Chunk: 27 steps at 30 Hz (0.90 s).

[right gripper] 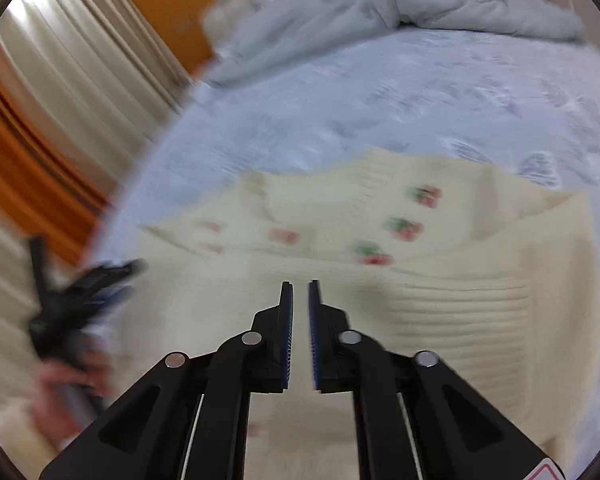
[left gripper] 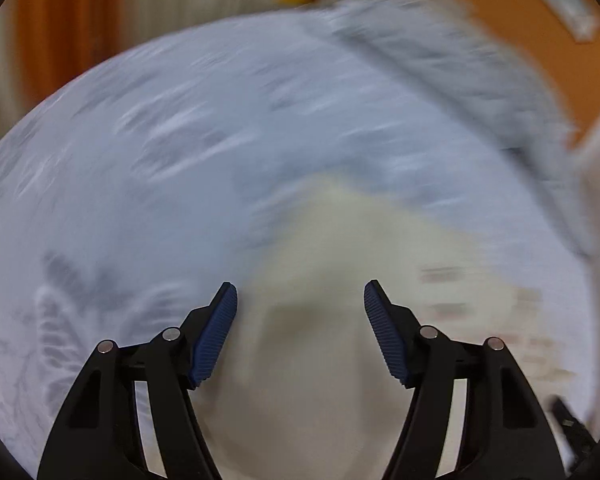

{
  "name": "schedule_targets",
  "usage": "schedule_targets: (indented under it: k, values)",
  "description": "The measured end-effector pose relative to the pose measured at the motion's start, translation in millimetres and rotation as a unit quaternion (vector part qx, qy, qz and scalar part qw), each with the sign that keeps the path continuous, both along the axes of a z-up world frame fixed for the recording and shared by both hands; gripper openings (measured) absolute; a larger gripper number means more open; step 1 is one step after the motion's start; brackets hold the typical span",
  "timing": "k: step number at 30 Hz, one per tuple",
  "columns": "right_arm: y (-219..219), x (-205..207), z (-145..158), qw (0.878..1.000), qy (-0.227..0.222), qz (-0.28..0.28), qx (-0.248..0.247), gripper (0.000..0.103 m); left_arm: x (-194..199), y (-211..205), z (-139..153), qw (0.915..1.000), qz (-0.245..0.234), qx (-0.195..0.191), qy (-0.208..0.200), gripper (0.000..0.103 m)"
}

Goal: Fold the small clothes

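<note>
Your right claw (right gripper: 301, 286) is clenched w/ nothing btwn the blue pads, just a thin slit left, and it hangs over the cream sweater (right gripper: 440, 308), tips pointing at the ribbed part just below the cherry prints. Sweater's spread on the pale blue bed sheet (right gripper: 340, 120), partly folded so a flap w/ the cherries lies across the upper half. Your left claw (left gripper: 301, 294) is released, pads wide apart, nothing btwn them, w/ the sweater (left gripper: 340, 280) right under and ahead of the tips; that view is pretty blurred tho. From the right cam you can see the left claw (right gripper: 100, 280) and your hand (right gripper: 64, 392) off the sweater's left edge. Grey blanket (right gripper: 400, 4) is bunched at the far end of the bed, well apart from the sweater.
</note>
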State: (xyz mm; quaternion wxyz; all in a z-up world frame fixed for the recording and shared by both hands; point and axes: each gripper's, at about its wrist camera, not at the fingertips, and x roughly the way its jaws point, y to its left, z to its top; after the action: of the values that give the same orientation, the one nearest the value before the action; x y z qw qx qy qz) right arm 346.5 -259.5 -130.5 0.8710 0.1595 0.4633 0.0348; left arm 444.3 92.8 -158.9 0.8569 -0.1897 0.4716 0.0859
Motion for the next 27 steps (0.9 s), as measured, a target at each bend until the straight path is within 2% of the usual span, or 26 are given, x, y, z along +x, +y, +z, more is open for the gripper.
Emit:
schedule_targets:
  k: [1, 2, 3, 4, 6, 7, 8, 9, 10, 11, 12, 13, 14, 15, 17, 19, 21, 24, 27]
  values:
    - [-15.3, 4.4, -17.7, 0.999, 0.026, -0.037, -0.027, 0.0, -6.4, 10.3, -8.3, 0.9994, 0.0, -0.024, -0.024, 0.066]
    - [-43.5, 0.0, -34.3, 0.996, 0.017, -0.067, 0.049, 0.0, -14.0, 13.7, -7.4, 0.9983, -0.005, -0.02, -0.055, 0.066]
    - [-57.9, -6.2, -38.9, 0.989, 0.011, -0.096, 0.109, 0.0, -15.6, 7.9, -8.6, 0.9982, -0.019, 0.001, -0.057, 0.066]
    - [-58.7, -10.2, -36.5, 0.988, 0.01, -0.106, 0.114, 0.0, -15.0, 4.4, -7.9, 0.9981, -0.023, 0.012, -0.057, 0.066]
    - [-35.4, -13.7, -18.7, 0.996, -0.01, -0.077, 0.052, 0.002, -13.1, 3.6, -7.1, 0.9984, -0.017, 0.013, -0.053, 0.07]
    - [-25.5, -20.9, -13.5, 0.997, -0.039, -0.053, 0.048, 0.0, -13.2, 3.7, -6.9, 0.9984, -0.014, 0.014, -0.053, 0.07]
    - [-23.2, -22.1, -23.8, 0.998, -0.027, -0.057, 0.019, 0.0, -14.0, 2.5, -6.1, 0.9983, -0.013, 0.016, -0.054, 0.07]
    - [-28.7, -21.0, -41.2, 0.998, 0.004, -0.061, 0.017, 0.0, -14.1, 2.8, -5.5, 0.9984, -0.013, 0.018, -0.052, 0.07]
    - [-36.9, -27.8, -43.7, 0.997, -0.011, -0.066, 0.047, 0.0, -15.1, 3.1, -2.9, 0.9986, -0.012, 0.023, -0.047, 0.07]
    - [-44.8, -35.9, -35.5, 0.995, 0.003, -0.085, 0.06, 0.0, -16.3, 3.8, 0.8, 0.9988, -0.012, 0.025, -0.041, 0.07]
    - [-48.2, -44.1, -26.3, 0.994, 0.012, -0.096, 0.055, 0.005, -19.8, 5.3, 5.3, 0.999, -0.011, 0.028, -0.034, 0.069]
    - [-49.6, -54.9, -16.1, 0.993, 0.012, -0.105, 0.046, 0.015, -32.0, 9.1, 14.7, 0.9991, -0.014, 0.026, -0.029, 0.069]
    - [-50.4, -74.6, -1.8, 0.993, 0.004, -0.11, 0.034, 0.024, -41.5, 12.9, 16.2, 0.9991, -0.02, 0.021, -0.03, 0.071]
    - [-51.3, -99.2, 11.2, 0.994, -0.008, -0.107, 0.029, 0.038, -63.3, 18.3, 25.1, 0.9986, -0.038, 0.018, -0.032, 0.073]
    - [-53.1, -146.2, 21.4, 0.994, -0.012, -0.112, 0.013, 0.058, -93.3, 22.1, 32.7, 0.9974, -0.054, 0.041, -0.025, 0.074]
    - [-58.8, -196.6, 20.5, 0.993, 0.001, -0.116, -0.006, 0.06, -134.0, 26.8, 39.8, 0.9943, -0.066, 0.083, -0.006, 0.075]
    - [-62.9, -255.7, 11.9, 0.99, 0.044, -0.13, -0.032, 0.06, -167.0, 28.4, 45.6, 0.9909, -0.076, 0.11, 0.01, 0.075]
    - [-65.8, -315.5, 3.2, 0.985, 0.09, -0.147, -0.024, 0.067, -214.3, 25.8, 55.0, 0.9852, -0.102, 0.135, 0.027, 0.077]
    - [-58.4, -352.0, -0.6, 0.981, 0.116, -0.154, -0.016, 0.069, -253.3, 18.2, 60.7, 0.9778, -0.133, 0.156, 0.041, 0.08]
